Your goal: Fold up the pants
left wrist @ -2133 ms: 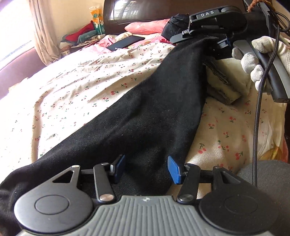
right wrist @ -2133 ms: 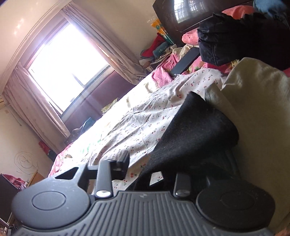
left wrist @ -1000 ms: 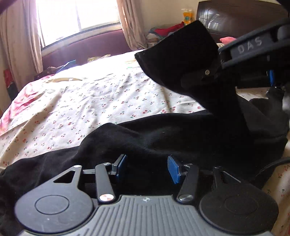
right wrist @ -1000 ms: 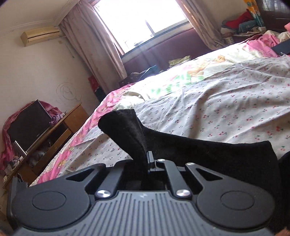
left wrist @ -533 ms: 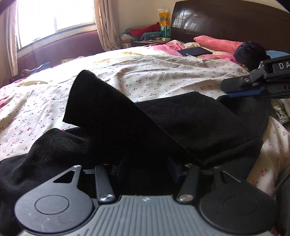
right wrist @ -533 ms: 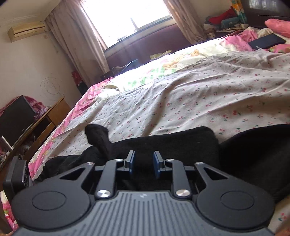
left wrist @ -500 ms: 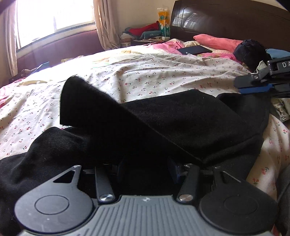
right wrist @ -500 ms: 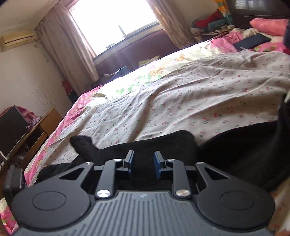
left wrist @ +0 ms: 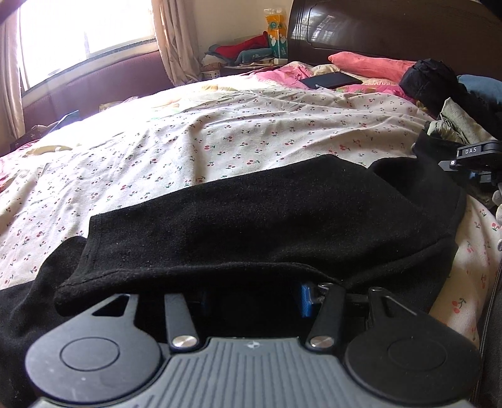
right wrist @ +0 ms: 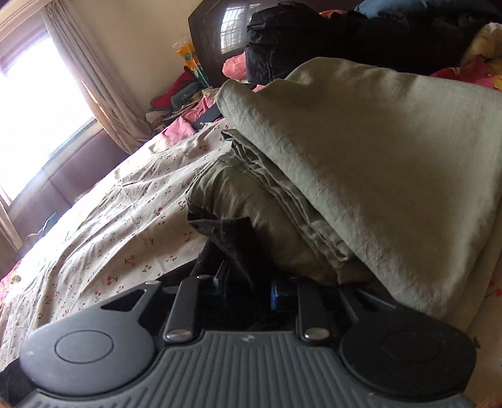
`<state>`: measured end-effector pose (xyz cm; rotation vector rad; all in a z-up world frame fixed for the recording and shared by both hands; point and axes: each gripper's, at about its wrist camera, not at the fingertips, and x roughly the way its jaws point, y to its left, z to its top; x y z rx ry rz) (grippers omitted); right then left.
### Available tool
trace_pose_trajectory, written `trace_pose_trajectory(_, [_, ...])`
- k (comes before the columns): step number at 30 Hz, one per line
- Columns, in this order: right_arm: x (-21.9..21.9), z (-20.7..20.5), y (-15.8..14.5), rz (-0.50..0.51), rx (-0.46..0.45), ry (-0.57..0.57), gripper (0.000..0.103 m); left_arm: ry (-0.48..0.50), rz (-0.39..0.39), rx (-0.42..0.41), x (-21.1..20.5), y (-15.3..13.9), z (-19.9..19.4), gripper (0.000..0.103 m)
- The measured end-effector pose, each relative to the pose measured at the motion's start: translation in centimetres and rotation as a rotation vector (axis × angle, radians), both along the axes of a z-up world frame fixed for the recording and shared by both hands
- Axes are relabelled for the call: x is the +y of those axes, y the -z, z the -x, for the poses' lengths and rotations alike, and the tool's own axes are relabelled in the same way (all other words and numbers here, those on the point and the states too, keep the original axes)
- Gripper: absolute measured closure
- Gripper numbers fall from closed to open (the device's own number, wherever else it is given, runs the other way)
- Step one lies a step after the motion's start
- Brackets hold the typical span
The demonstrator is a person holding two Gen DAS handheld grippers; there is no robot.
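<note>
Black pants lie across the cherry-print bed sheet, one half folded flat over the other. The hem of the top layer drapes over my left gripper. That gripper stands open low over the cloth, with one blue pad showing. At the right end of the pants my right gripper sits against a raised peak of black cloth. In the right wrist view a black fold stands up between the pads of the right gripper, with a dark gap beside the right pad.
A stack of folded olive garments rises right behind the right gripper. A black bag, a pink pillow and a dark flat device lie near the brown headboard. A gloved hand shows at the right edge.
The right gripper carried the pant hem leftward over the pants, let it go, then swung back to the right end by the olive stack. The hem settled flat over my left fingers.
</note>
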<state>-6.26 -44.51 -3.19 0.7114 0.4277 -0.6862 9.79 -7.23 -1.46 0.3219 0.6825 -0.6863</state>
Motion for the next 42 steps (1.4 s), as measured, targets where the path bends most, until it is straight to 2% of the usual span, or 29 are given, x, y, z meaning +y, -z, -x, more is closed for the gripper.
trace_pose_trajectory(2, [0.4,0.2,-0.6,-0.014,-0.019,-0.032,0.098,0.001,0.008,-0.001,0.3,0.1,0.0,0.039])
trace_pose_trajectory(4, [1.2,0.4,-2.3,-0.036,-0.08,-0.068,0.098,0.005,0.015,-0.004,0.4,0.2,0.0,0.039])
trace_pose_trajectory(7, [2.3,-0.9,-4.7,0.044,-0.112,-0.131,0.098,0.003,0.035,0.006,0.7,0.2,-0.2,0.039])
trace_pose_trajectory(8, [2.1,-1.9,-5.0,-0.009,-0.105,-0.136,0.098,0.003,0.042,0.008,0.9,0.1,-0.2,0.039])
trace_pose_trajectory(9, [2.5,-2.6,-5.6,-0.058,-0.138,-0.169,0.098,0.0,0.046,0.008,1.3,0.1,-0.1,0.039])
trace_pose_trajectory(10, [3.8,-3.3,-6.9,-0.039,-0.187,-0.24,0.098,-0.005,0.051,0.009,1.8,0.1,-0.1,0.039])
trace_pose_trajectory(12, [7.4,-4.9,-9.6,0.062,-0.233,-0.381,0.098,-0.015,0.067,0.019,2.6,0.1,-0.1,0.039])
trace_pose_trajectory(15, [13.0,-8.9,-11.4,0.042,-0.297,-0.627,0.098,-0.033,0.078,0.014,3.8,-0.1,0.1,0.039])
trace_pose_trajectory(19, [20.6,-13.1,-10.4,0.052,-0.254,-0.877,0.098,-0.062,0.092,0.018,6.4,-0.2,0.6,0.039])
trace_pose_trajectory(23, [26.1,-15.6,-7.1,0.131,-0.088,-1.025,0.097,-0.073,0.112,0.043,7.6,0.2,0.7,0.039])
trace_pose_trajectory(25, [27.3,-15.7,-5.8,0.132,-0.056,-1.054,0.097,-0.063,0.108,0.04,7.4,0.1,0.8,0.039])
trace_pose_trajectory(27, [28.3,-15.2,-6.1,0.147,-0.044,-1.093,0.097,-0.056,0.112,0.05,7.4,0.2,0.8,0.039])
trace_pose_trajectory(29, [30.0,-14.0,-7.5,0.251,-0.063,-1.122,0.098,-0.056,0.134,0.057,7.7,0.2,0.8,0.039])
trace_pose_trajectory(32, [31.5,-14.3,-9.2,0.312,-0.111,-1.138,0.098,-0.068,0.156,0.083,8.3,0.1,0.4,0.039])
trace_pose_trajectory(35, [32.7,-16.2,-7.9,0.329,-0.03,-1.151,0.098,-0.089,0.169,0.096,8.9,-0.1,0.3,0.039])
trace_pose_trajectory(37, [33.2,-16.5,-6.7,0.366,0.037,-1.157,0.094,-0.101,0.133,0.082,9.1,0.0,0.7,0.039])
trace_pose_trajectory(40, [33.1,-15.8,-6.0,0.349,0.055,-1.203,0.092,-0.082,0.101,0.07,9.0,-0.3,1.5,0.039])
trace_pose_trajectory(42, [33.1,-15.4,-5.9,0.351,0.067,-1.231,0.082,-0.067,0.085,0.077,9.2,-0.7,2.0,0.039])
